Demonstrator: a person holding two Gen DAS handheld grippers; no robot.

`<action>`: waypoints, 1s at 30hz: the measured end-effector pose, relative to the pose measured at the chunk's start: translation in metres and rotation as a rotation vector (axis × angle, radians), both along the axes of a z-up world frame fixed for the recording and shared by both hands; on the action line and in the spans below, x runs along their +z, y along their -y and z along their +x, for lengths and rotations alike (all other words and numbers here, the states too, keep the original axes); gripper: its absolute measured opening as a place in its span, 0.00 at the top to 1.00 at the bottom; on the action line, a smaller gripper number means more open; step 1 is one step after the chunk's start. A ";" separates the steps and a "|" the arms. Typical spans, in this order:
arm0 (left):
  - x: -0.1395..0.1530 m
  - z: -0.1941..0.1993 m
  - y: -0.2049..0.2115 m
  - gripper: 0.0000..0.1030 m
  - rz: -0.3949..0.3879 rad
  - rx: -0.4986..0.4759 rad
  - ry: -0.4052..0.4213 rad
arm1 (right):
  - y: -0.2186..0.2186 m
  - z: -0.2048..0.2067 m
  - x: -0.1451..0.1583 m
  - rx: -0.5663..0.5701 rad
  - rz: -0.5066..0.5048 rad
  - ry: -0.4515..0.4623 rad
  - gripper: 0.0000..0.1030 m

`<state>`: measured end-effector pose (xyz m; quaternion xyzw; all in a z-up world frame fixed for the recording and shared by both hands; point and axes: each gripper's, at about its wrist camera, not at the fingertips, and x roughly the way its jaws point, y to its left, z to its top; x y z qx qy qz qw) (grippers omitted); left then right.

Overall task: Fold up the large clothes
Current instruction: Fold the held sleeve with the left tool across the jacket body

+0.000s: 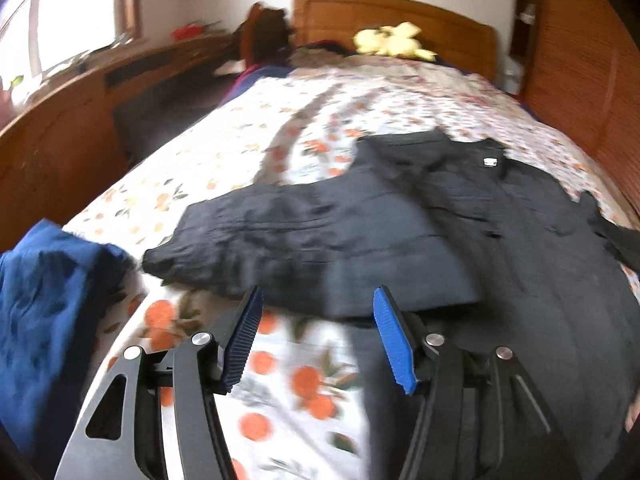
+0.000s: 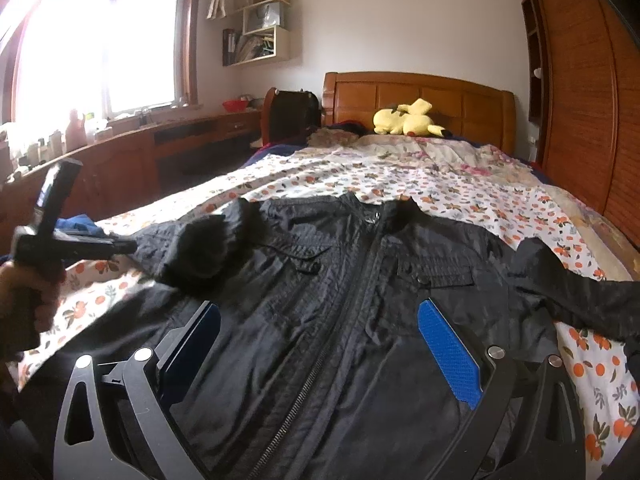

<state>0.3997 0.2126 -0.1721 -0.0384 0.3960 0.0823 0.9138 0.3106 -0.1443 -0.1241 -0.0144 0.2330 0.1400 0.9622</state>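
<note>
A black zip-up jacket (image 2: 360, 288) lies front-up on the bed with its zipper (image 2: 320, 360) running toward me. Its left sleeve (image 2: 216, 248) is folded in over the chest; in the left wrist view this sleeve (image 1: 300, 232) lies across the body (image 1: 520, 240). The right sleeve (image 2: 580, 288) stretches out to the right. My left gripper (image 1: 318, 312) is open and empty, just short of the sleeve's near edge; it also shows in the right wrist view (image 2: 120, 246) at the left. My right gripper (image 2: 320, 320) is open and empty above the jacket's lower front.
A floral orange-print bedspread (image 2: 440, 184) covers the bed. A blue garment (image 1: 44, 300) lies at the bed's left edge. A yellow plush toy (image 2: 404, 120) sits by the wooden headboard (image 2: 420, 96). A wooden wardrobe (image 2: 580, 100) stands right, a desk (image 2: 132, 148) left.
</note>
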 end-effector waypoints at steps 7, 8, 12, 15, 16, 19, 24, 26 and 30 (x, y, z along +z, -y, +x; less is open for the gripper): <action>-0.036 0.021 -0.063 0.38 -0.028 0.135 -0.101 | -0.018 0.000 -0.001 0.000 -0.024 -0.010 0.07; -0.040 0.024 -0.070 0.38 -0.043 0.145 -0.108 | -0.020 0.000 -0.002 0.001 -0.025 -0.013 0.07; -0.043 0.027 -0.080 0.39 -0.074 0.148 -0.089 | -0.026 -0.003 -0.003 0.000 -0.046 -0.023 0.07; -0.043 0.031 -0.077 0.84 -0.098 0.148 -0.088 | -0.028 -0.007 -0.002 0.000 -0.061 -0.022 0.07; -0.043 0.033 -0.075 0.92 -0.115 0.138 -0.088 | -0.029 -0.010 -0.001 -0.003 -0.068 -0.018 0.07; -0.033 0.033 -0.059 0.94 -0.073 0.125 -0.059 | -0.025 -0.015 0.002 -0.011 -0.078 -0.006 0.07; -0.003 0.025 -0.026 0.97 0.013 0.081 0.004 | -0.009 -0.023 0.006 -0.039 -0.073 0.001 0.07; 0.013 0.022 -0.009 0.98 0.026 0.059 0.029 | -0.003 -0.026 0.008 -0.049 -0.071 0.003 0.07; 0.046 0.017 0.031 0.98 0.034 0.000 0.084 | 0.016 -0.033 0.011 -0.070 -0.067 0.009 0.07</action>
